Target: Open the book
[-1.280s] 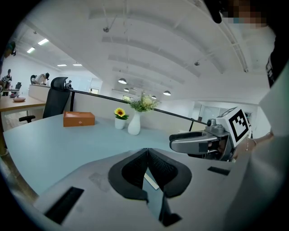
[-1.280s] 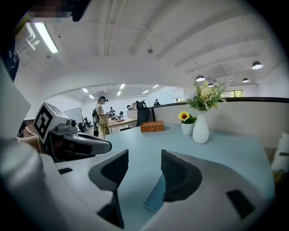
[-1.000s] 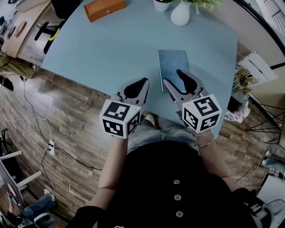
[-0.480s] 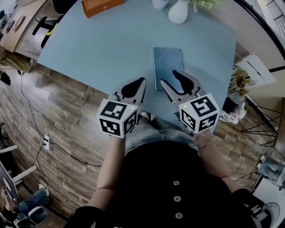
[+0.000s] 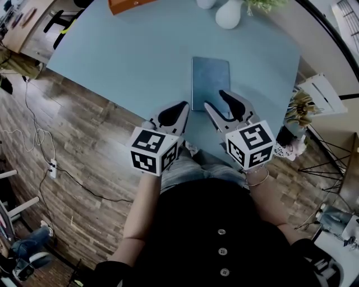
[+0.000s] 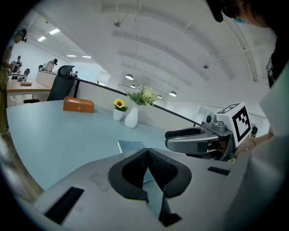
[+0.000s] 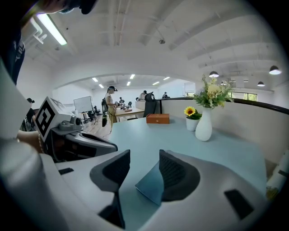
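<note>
A closed blue-grey book (image 5: 210,83) lies flat on the light blue table (image 5: 129,61), near its front edge. My right gripper (image 5: 215,98) is open and hovers over the book's near end. In the right gripper view one corner of the book (image 7: 151,185) shows low between the parted jaws of the right gripper (image 7: 144,155). My left gripper (image 5: 184,105) is shut on nothing, just left of the book's near left corner. The left gripper view has the left gripper (image 6: 146,151) with its pads pressed together and the book (image 6: 131,146) beyond them.
A white vase (image 5: 229,14), a small flower pot (image 5: 205,3) and an orange box (image 5: 132,4) stand at the table's far side. Wooden floor with cables (image 5: 33,134) lies to the left. A potted plant (image 5: 303,106) sits off the table's right edge.
Only the head camera has shifted a little. Both grippers keep their places by the book's near end, and the book stays closed.
</note>
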`<state>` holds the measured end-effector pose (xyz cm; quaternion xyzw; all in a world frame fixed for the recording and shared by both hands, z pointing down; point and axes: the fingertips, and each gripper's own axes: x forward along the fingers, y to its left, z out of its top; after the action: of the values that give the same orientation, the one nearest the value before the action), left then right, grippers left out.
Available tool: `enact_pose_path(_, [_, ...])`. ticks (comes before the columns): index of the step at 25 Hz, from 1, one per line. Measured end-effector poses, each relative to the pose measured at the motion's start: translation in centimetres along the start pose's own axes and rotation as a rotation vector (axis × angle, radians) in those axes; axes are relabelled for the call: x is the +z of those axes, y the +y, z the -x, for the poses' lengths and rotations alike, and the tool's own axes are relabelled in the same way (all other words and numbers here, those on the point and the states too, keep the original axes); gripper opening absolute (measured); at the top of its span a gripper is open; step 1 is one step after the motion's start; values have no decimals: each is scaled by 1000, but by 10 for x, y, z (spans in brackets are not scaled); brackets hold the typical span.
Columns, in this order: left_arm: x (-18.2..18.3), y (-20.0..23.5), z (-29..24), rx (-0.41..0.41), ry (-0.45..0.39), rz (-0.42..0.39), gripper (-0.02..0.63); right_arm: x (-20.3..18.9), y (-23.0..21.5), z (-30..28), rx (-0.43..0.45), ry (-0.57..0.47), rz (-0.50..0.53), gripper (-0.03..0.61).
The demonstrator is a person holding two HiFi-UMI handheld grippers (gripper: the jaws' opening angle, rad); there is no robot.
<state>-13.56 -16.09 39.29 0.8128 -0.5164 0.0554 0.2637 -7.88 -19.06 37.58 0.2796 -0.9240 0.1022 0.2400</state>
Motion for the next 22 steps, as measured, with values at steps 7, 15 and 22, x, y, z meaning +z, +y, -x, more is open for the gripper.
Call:
enact_pose_path(7, [-13, 10, 7, 34, 5, 37, 12, -16, 9, -11, 28, 53, 24, 170])
enact_pose_path(15, [-40, 15, 9, 22, 58, 54, 12, -40, 13, -21, 33, 114, 34, 157])
enact_pose_path(22, [-64, 19, 6, 13, 94, 106, 12, -57, 20, -32, 40, 170, 62, 140])
